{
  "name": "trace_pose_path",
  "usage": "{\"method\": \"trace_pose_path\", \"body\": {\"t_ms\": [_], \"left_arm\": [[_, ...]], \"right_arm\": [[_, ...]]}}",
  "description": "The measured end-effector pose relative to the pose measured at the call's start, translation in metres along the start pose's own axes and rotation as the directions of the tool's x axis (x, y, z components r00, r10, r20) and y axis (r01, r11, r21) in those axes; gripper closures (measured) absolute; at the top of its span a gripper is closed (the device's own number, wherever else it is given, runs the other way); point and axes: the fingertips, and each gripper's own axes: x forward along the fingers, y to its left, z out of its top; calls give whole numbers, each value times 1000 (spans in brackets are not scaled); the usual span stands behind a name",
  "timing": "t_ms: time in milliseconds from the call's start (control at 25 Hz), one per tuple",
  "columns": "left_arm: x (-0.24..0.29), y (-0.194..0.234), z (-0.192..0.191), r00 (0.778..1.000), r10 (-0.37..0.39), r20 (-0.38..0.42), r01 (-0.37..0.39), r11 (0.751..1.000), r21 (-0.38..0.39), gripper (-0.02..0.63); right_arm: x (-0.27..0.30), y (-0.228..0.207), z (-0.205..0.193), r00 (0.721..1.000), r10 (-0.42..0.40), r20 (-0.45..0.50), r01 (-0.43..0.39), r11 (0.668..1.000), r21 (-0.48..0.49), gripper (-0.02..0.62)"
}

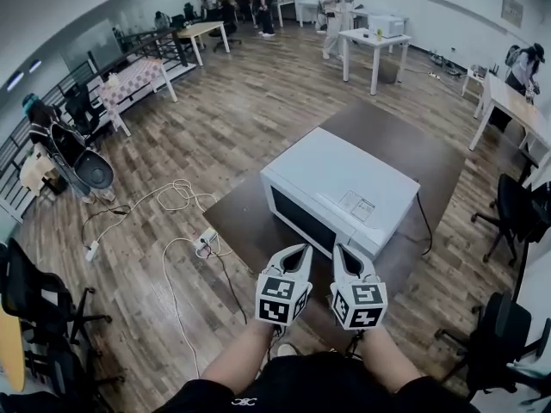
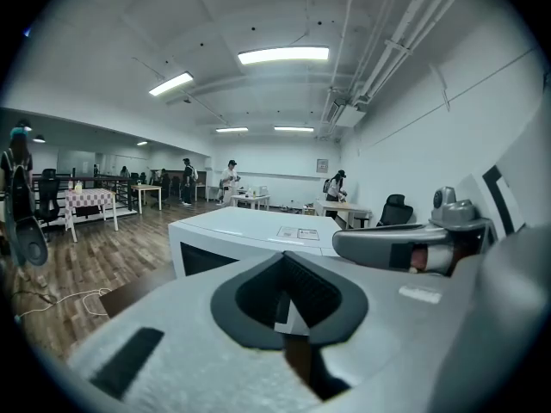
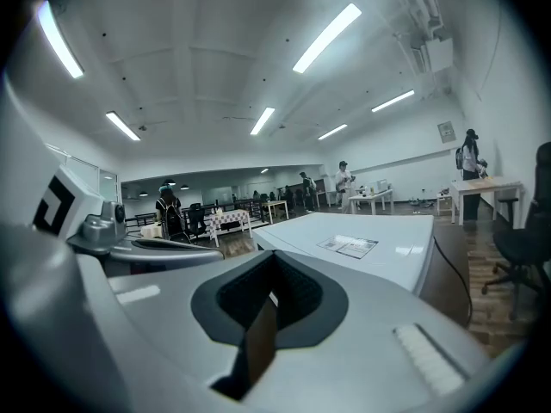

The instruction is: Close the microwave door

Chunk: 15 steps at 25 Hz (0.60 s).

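Microwave (image 1: 344, 179) is sitting on the dark table (image 1: 405, 144), its door (image 1: 301, 218) lying flush with the body; closing looks done, nothing left. Left gripper (image 1: 300, 250) and right gripper (image 1: 341, 249) are hovering just before it, both claws pinched together and holding nothing.

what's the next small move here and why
Probably just lower both tools and leave it alone. The door of the microwave already looks flush with its front, so nothing seems left to push. The left tool and right tool are shut, empty and short of it.
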Motion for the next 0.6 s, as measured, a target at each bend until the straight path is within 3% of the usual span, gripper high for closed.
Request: {"method": "trace_pose_path", "body": {"t_ms": [600], "left_arm": [[4,-7,-5,1000,-13,-26,13,1000,17,595]], "right_arm": [[-8,-4,-4,1000,-23,-7,23,1000,2,588]]}}
